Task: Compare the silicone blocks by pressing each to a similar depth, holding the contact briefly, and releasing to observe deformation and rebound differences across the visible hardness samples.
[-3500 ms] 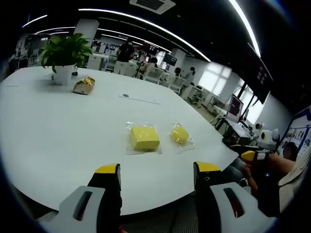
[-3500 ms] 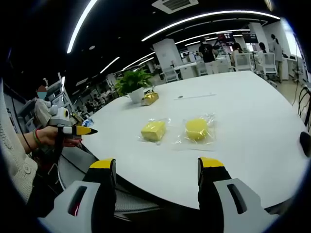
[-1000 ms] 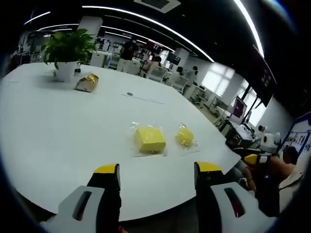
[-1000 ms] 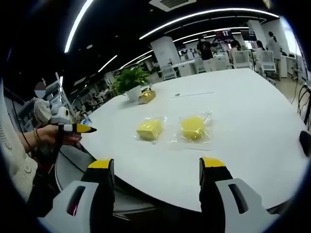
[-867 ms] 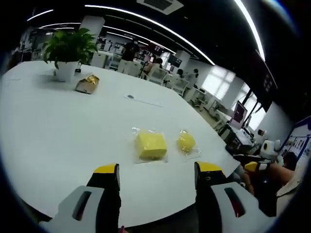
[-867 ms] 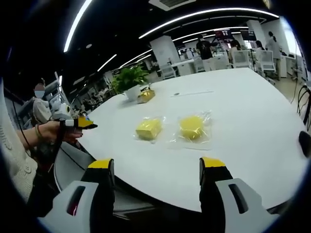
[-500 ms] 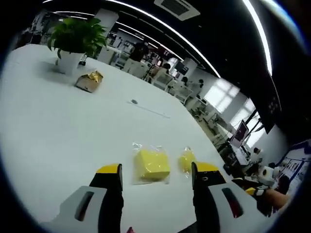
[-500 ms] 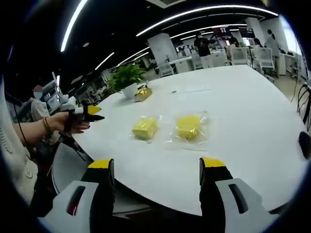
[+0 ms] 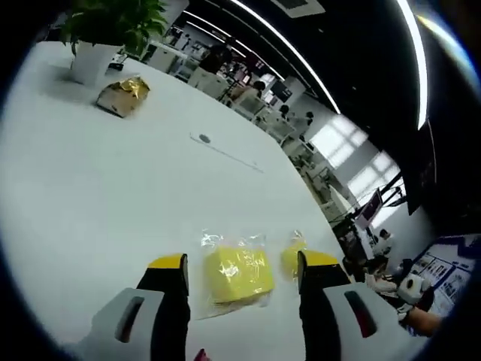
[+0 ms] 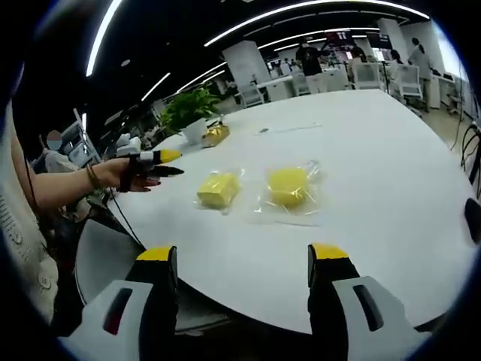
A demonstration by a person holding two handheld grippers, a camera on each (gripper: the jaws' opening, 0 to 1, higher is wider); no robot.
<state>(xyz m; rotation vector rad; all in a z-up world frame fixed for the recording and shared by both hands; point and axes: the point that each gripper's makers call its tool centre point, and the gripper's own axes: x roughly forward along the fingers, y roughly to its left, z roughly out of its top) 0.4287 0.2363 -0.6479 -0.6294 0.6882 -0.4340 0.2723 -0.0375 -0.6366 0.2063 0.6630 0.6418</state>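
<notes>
In the left gripper view, the left claw (image 9: 240,265) is standing wide open and holding nothing. The square yellow block (image 9: 237,274), inside its clear bag, is lying on the white counter (image 9: 98,195) directly ahead, and it is appearing in the gap between the two jaws. The round yellow block (image 9: 292,258) is lying just beside it toward the right jaw, and that jaw is covering a part of it, so its full shape is hard to make out. I cannot tell whether the jaw tips are already touching the bag or are hanging above it. Far behind, a gold packet (image 9: 122,95) and a potted plant (image 9: 101,34) are standing near the far edge; the top of the plant is cut off.

In the right gripper view, the right claw (image 10: 244,257) is also standing wide open and empty, and it is staying back off the counter edge (image 10: 248,301). Both blocks are lying well ahead of it: the square block (image 10: 217,189) to the left, the round block (image 10: 288,186) more in line with the claw. The left claw (image 10: 160,163), held in a hand (image 10: 120,174), is coming in from the left and is pointing along the counter toward the square block, so the left hand looks clearly nearer to that block. From here its jaws are looking close together, but they are small and seen from the side. The hardness of the blocks is not readable.
</notes>
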